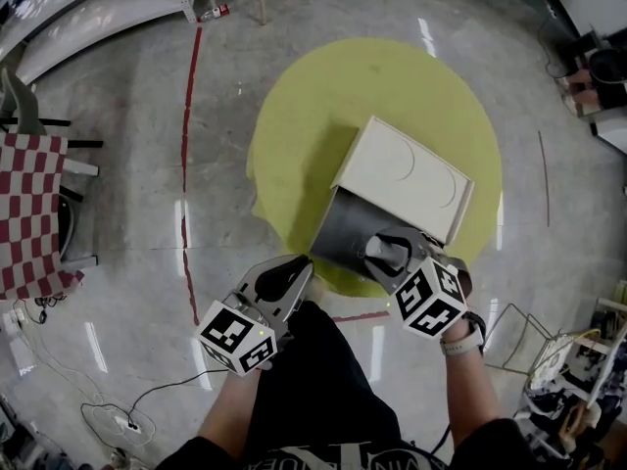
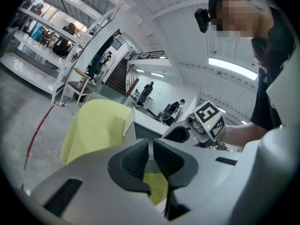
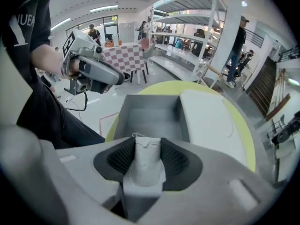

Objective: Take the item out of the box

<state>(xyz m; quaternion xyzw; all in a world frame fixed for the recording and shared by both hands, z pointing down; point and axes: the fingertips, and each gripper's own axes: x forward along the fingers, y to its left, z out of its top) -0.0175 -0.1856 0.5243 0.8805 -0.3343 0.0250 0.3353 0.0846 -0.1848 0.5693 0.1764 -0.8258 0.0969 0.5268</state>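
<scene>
Between the jaws of the right gripper (image 3: 147,150), a grey pouch (image 3: 146,165) is clamped.

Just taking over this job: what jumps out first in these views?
A round yellow mat carries an open box with its pale lid flipped back. At the box's near edge, the right gripper has its fingers clamped on a small pale pouch. The left gripper is shut and empty beside it.

Box (image 1: 345,229) mouth stands open, its lid (image 1: 404,176) folded back clear.
</scene>
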